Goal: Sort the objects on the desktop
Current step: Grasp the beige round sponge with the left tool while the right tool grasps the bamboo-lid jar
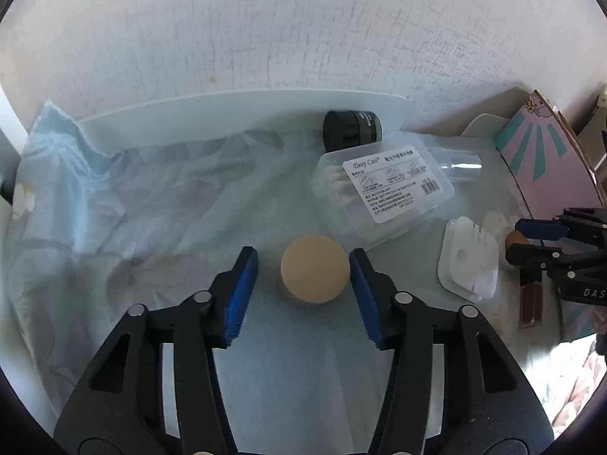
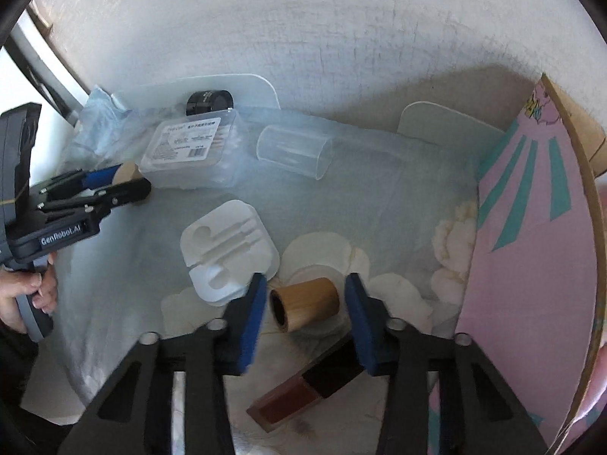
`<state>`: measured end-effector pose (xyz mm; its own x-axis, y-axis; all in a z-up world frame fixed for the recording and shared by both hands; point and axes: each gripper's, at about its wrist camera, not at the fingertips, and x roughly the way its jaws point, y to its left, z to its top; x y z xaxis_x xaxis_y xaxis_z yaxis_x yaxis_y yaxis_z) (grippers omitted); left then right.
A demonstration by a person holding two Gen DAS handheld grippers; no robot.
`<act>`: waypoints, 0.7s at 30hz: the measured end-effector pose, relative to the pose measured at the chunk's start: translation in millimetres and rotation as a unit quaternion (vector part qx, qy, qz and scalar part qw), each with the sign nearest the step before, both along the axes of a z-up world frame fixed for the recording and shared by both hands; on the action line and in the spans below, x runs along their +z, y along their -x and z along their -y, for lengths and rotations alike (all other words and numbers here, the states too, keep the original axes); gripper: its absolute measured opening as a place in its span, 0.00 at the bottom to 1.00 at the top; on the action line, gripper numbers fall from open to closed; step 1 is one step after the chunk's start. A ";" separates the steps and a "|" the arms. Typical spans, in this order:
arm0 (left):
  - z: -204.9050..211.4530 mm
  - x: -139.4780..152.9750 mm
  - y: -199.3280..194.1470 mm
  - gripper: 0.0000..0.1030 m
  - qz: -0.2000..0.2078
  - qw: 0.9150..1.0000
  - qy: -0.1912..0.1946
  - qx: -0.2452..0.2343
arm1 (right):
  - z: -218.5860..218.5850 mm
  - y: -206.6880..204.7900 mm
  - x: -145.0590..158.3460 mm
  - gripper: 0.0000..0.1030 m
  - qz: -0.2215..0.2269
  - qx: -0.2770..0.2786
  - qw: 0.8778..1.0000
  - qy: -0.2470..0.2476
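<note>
A tan round-topped puck [image 1: 314, 268] stands on the pale cloth between the open blue pads of my left gripper [image 1: 303, 265], untouched by either pad. A bamboo cap [image 2: 305, 302] lies on its side between the open pads of my right gripper [image 2: 305, 299], with gaps on both sides. A dark red lip-gloss tube [image 2: 303, 390] lies just under the right gripper. A clear cotton-swab box [image 1: 381, 193], a black jar [image 1: 351, 129], a clear tube [image 2: 294, 149] and a white moulded insert [image 2: 229, 248] lie between the two grippers.
A pink and teal carton [image 2: 531, 265] stands close on the right. White cotton pads [image 2: 318, 254] lie around the bamboo cap. A white tray rim [image 1: 227, 106] runs along the textured wall. Crumpled blue cloth [image 1: 60, 159] bunches at the far left.
</note>
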<state>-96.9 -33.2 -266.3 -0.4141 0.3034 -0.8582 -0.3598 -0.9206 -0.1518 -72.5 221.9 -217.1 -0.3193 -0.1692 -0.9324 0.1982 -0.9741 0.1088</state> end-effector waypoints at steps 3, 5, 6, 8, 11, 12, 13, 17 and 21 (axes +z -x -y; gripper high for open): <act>-1.2 -1.0 0.9 0.32 -0.003 1.000 -0.004 -0.002 | 0.9 -2.0 -0.6 0.33 -0.006 0.004 1.000 -0.004; -3.0 -1.6 0.4 0.32 -0.005 1.000 -0.002 -0.001 | 1.4 -3.6 -0.2 0.33 -0.010 0.005 1.000 -0.008; -3.4 -1.7 0.7 0.31 -0.005 1.000 -0.001 -0.001 | 1.7 -4.3 -0.2 0.33 -0.011 0.005 1.000 -0.007; -3.4 -0.3 0.5 0.31 -0.004 1.000 -0.002 -0.001 | 0.6 -6.0 0.4 0.33 -0.013 0.005 1.000 -0.005; -2.4 4.4 -0.8 0.31 -0.007 1.000 -0.005 0.001 | 0.3 -9.3 4.1 0.33 -0.017 0.006 1.000 -0.002; -1.5 6.8 -1.1 0.31 -0.008 1.000 -0.005 0.003 | 0.8 -10.0 5.6 0.33 -0.018 0.007 1.000 0.000; -1.2 8.2 -2.0 0.31 -0.008 1.000 -0.006 0.005 | 0.9 -10.7 7.9 0.33 -0.020 0.007 1.000 0.001; 3.1 20.0 -4.2 0.31 -0.010 1.000 -0.009 0.011 | 4.3 -11.3 18.3 0.33 -0.026 0.008 1.000 0.006; 9.8 35.4 -10.2 0.31 -0.008 1.000 -0.007 0.024 | 3.7 -13.9 33.0 0.33 -0.032 0.006 0.999 0.010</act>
<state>-86.7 -43.1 -230.9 -0.4416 0.2951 -0.8473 -0.3167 -0.9348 -0.1605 -58.6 218.2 -184.2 -0.3762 -0.1923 -0.9063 0.2164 -0.9694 0.1158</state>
